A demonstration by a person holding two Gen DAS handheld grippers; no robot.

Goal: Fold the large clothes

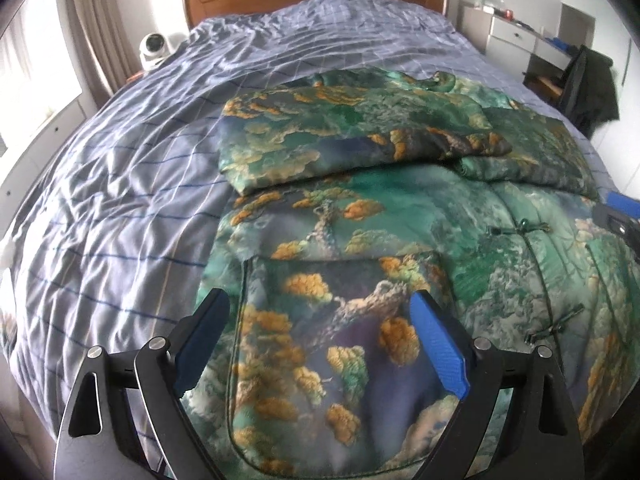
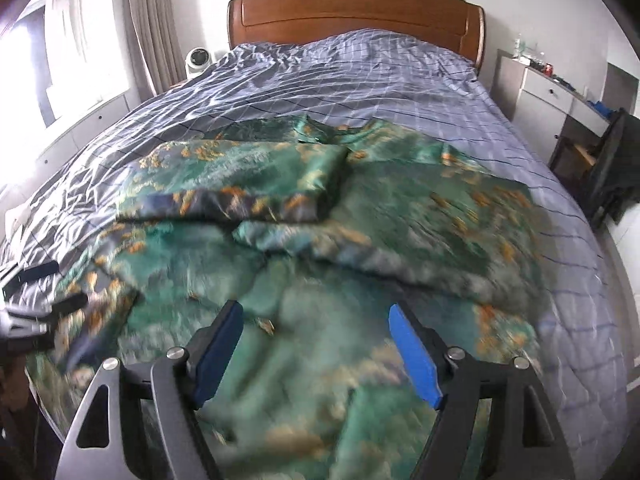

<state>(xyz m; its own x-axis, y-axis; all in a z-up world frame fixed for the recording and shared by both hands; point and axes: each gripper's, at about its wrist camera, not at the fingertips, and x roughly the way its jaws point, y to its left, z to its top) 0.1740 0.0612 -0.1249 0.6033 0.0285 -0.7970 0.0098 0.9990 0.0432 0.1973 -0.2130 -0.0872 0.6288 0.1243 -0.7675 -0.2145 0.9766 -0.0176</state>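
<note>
A large green satin jacket (image 1: pixel 400 216) with gold tree print and knot buttons lies flat on the bed. Both sleeves (image 1: pixel 340 136) are folded across its chest. My left gripper (image 1: pixel 320 300) is open and empty, hovering over the jacket's lower left pocket (image 1: pixel 320 340). My right gripper (image 2: pixel 316 312) is open and empty over the jacket's lower right part (image 2: pixel 320 360); this view is blurred. The right gripper shows at the right edge of the left wrist view (image 1: pixel 616 216). The left gripper shows at the left edge of the right wrist view (image 2: pixel 40 304).
The bed has a rumpled blue checked cover (image 1: pixel 140 200) and a wooden headboard (image 2: pixel 356 12). A white round device (image 1: pixel 154 50) stands at the bed's far left. A white desk (image 2: pixel 560 92) and a chair with dark clothing (image 2: pixel 612 168) stand at the right.
</note>
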